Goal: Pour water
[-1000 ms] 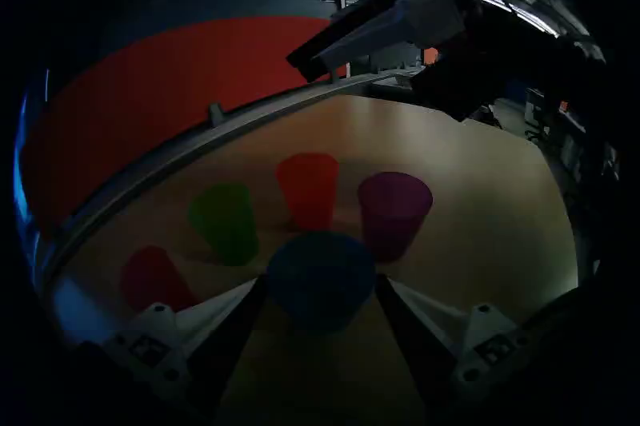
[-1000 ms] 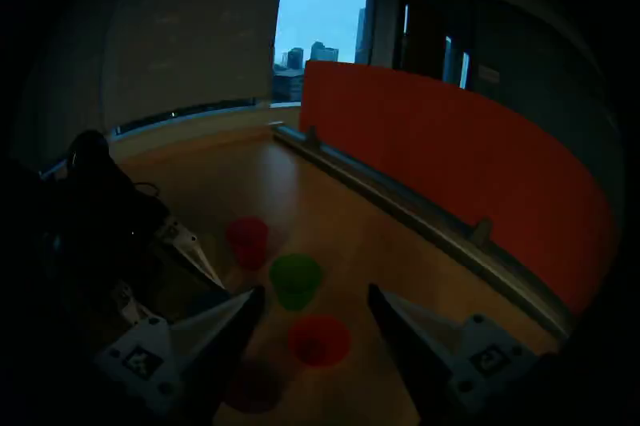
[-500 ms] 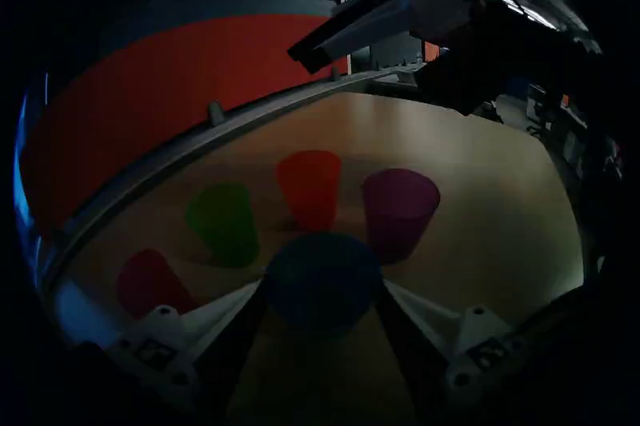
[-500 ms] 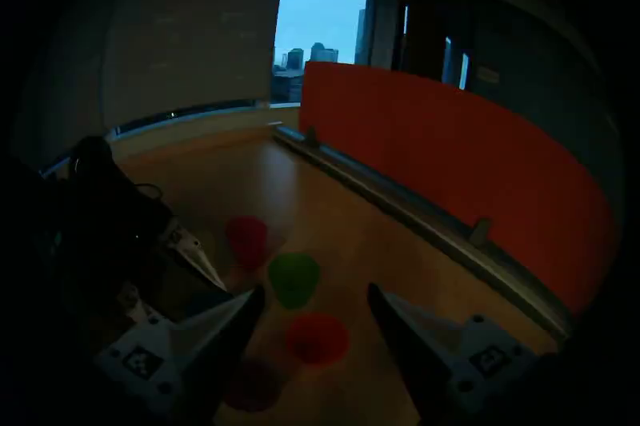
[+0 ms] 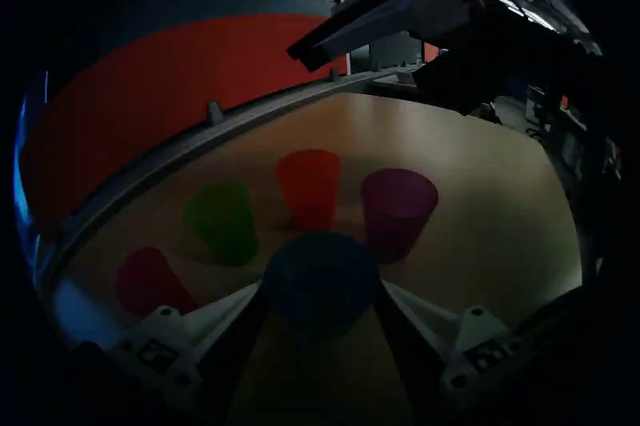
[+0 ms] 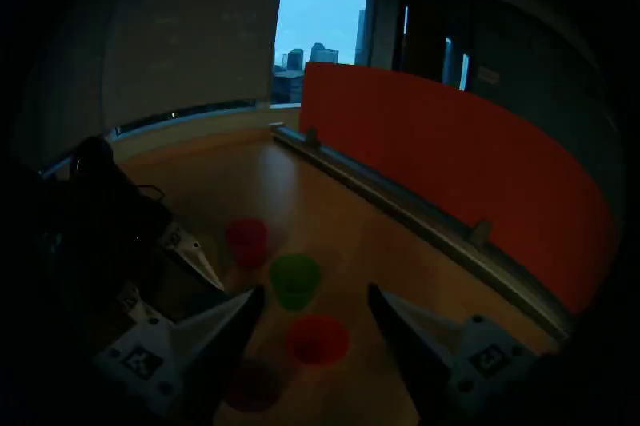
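Observation:
The scene is dim. My left gripper (image 5: 322, 286) is shut on a blue cup (image 5: 322, 278), whose sides touch both fingers. Beyond it on the wooden table (image 5: 480, 202) stand a purple cup (image 5: 398, 210), an orange-red cup (image 5: 309, 186), a green cup (image 5: 222, 220) and a red cup (image 5: 148, 280). My right gripper (image 6: 314, 290) hangs open above the cups with nothing between its fingers, and it appears high up (image 5: 320, 42) in the left gripper view. Below it are the red cup (image 6: 248, 240), green cup (image 6: 294, 280), orange-red cup (image 6: 318, 340) and purple cup (image 6: 252, 384).
A red partition (image 6: 448, 162) with a grey rail (image 5: 208, 134) runs along the table's far side. A window (image 6: 316, 26) lies beyond the table's end. A dark shape with the left gripper's finger (image 6: 190, 254) sits at the left of the right gripper view.
In the left gripper view the right gripper has risen a little. The blue cup stays between the left fingers and the other cups have not moved.

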Available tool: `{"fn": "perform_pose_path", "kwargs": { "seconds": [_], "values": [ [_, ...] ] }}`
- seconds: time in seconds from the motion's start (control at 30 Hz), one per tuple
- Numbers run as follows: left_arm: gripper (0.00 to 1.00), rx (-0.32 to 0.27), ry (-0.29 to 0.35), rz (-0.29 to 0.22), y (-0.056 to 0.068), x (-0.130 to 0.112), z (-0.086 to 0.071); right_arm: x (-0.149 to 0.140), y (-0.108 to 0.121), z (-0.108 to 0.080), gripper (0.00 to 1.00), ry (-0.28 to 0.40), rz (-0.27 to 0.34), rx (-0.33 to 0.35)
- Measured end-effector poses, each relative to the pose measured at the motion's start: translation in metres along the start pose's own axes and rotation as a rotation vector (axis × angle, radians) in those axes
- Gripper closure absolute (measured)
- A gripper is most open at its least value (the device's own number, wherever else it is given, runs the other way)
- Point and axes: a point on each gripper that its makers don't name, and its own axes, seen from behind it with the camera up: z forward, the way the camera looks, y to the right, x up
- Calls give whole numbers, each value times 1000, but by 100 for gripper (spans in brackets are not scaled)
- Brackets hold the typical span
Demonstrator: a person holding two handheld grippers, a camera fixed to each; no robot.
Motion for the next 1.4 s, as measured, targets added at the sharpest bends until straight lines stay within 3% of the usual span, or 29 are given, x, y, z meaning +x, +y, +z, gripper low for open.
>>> {"fn": "perform_pose_path", "kwargs": {
  "seconds": [0.6,1.4],
  "values": [
    [10,7,27,-18,-4,4,-21,4,-2,13,1,-11,-9,10],
    [12,85,148,-89,-28,25,-77,4,-4,36,1,-39,-31,30]
  ]
}}
